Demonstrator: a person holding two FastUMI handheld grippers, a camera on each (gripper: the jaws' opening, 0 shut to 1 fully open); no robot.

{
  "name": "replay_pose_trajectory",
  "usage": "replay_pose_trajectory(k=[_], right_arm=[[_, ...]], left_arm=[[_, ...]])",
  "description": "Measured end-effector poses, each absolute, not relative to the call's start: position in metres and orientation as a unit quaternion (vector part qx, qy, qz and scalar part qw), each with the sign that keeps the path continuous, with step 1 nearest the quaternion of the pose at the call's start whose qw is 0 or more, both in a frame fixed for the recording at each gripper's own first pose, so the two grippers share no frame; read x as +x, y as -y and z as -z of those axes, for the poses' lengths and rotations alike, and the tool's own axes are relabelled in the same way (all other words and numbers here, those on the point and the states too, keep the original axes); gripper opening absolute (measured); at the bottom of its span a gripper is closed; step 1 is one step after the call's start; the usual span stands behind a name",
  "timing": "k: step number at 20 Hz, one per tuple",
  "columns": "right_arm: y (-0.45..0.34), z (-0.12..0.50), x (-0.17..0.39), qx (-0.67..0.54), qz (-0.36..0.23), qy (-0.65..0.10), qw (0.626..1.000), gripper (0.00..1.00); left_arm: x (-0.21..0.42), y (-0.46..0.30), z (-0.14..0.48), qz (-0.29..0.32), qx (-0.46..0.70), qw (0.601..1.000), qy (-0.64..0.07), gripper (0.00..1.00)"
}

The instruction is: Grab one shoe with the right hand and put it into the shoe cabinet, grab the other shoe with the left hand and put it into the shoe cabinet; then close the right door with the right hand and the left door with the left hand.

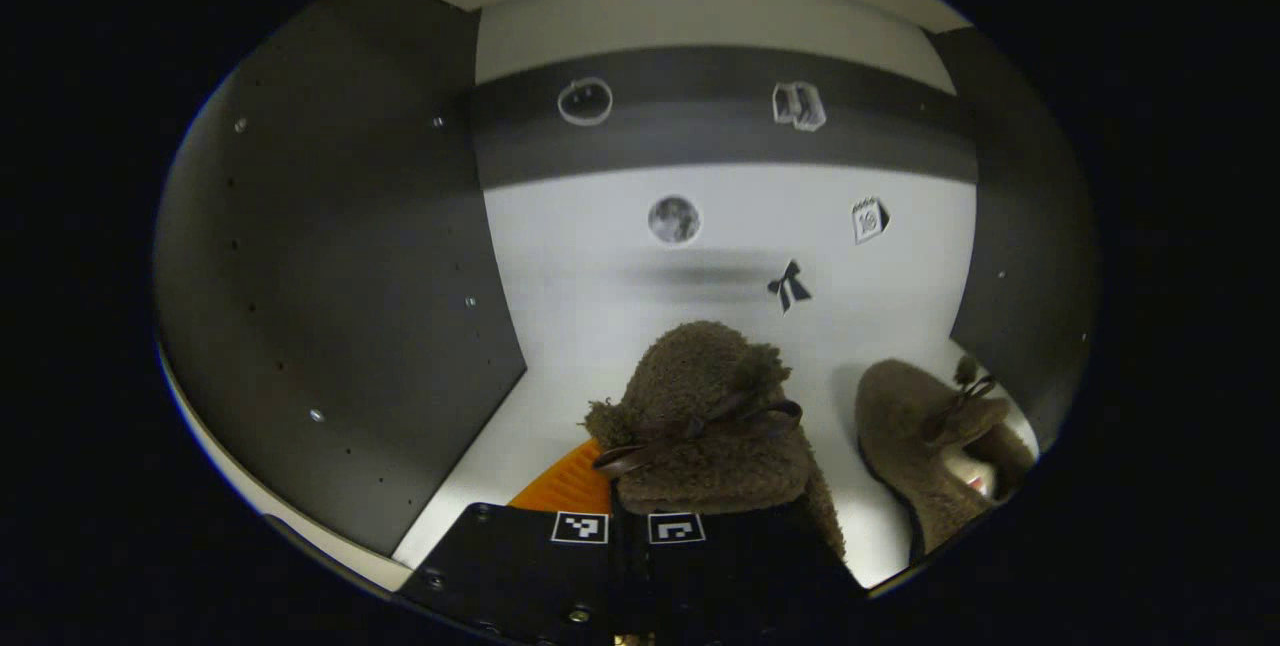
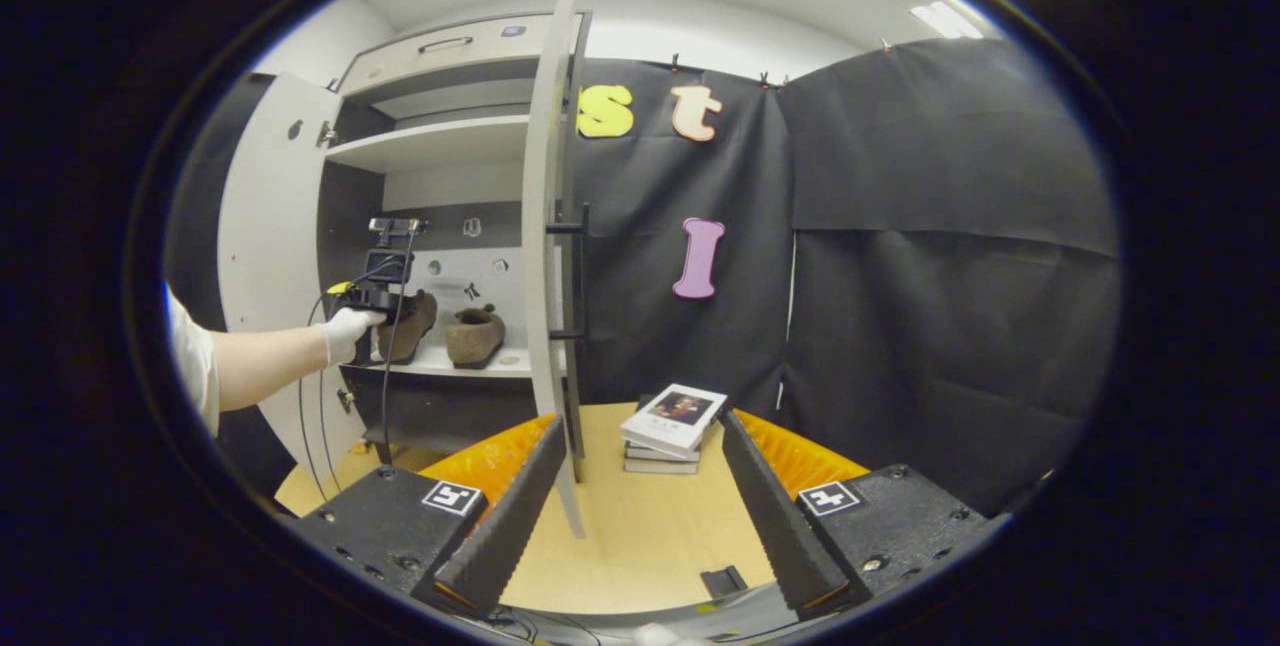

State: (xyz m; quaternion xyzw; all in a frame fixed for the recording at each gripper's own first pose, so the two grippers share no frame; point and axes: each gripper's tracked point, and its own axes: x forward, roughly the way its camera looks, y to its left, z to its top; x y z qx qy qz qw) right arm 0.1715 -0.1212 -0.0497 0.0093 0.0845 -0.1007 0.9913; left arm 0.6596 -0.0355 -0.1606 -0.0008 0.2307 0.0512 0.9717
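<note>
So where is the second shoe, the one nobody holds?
In the left gripper view, the free shoe lies on the cabinet shelf, right of the shoe held in the left tongs.

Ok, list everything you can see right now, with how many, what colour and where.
Fuzzy shoes: 2, brown, on the cabinet shelf; one in the left gripper, the other beside it.
Shoe cabinet: 1, white with a dark inside, both doors open.
Right door: 1, white, edge-on in front of the right gripper.
Stickers: several, grey and black, on the cabinet's back wall.
Books: small stack, white cover on top, on the wooden table.
Left gripper: shut on the shoe, inside the cabinet.
Right gripper: open, over the table.
Gloved hand: 1, white glove, holding the left gripper.
</note>
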Motion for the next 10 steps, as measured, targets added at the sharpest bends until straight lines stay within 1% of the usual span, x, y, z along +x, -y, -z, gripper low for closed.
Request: replay_pose_trajectory(k=[3, 5, 7, 8, 9, 10], right_arm=[[0.122, 0.056, 0.175, 0.022, 0.101, -0.096, 0.990, 1.00], [0.121, 0.060, 0.177, 0.029, 0.099, -0.100, 0.990, 1.00], [0.118, 0.061, 0.180, 0.032, 0.096, -0.102, 0.990, 1.00], [0.117, 0.062, 0.181, 0.029, 0.094, -0.101, 0.990, 1.00], [0.115, 0.063, 0.182, 0.024, 0.095, -0.102, 0.990, 1.00], [0.114, 0.064, 0.183, 0.022, 0.092, -0.103, 0.990, 1.00]], left_arm=[[0.662, 0.034, 0.175, -0.046, 0.008, 0.963, -0.265, 0.01], [0.663, 0.034, 0.181, -0.040, 0.014, 0.958, -0.284, 0.03], [0.661, 0.034, 0.183, -0.035, 0.025, 0.955, -0.294, 0.08], [0.658, 0.035, 0.179, -0.031, 0.028, 0.955, -0.294, 0.16], [0.656, 0.032, 0.177, -0.033, 0.027, 0.955, -0.292, 0.16], [0.653, 0.032, 0.176, -0.030, 0.022, 0.956, -0.291, 0.40]])
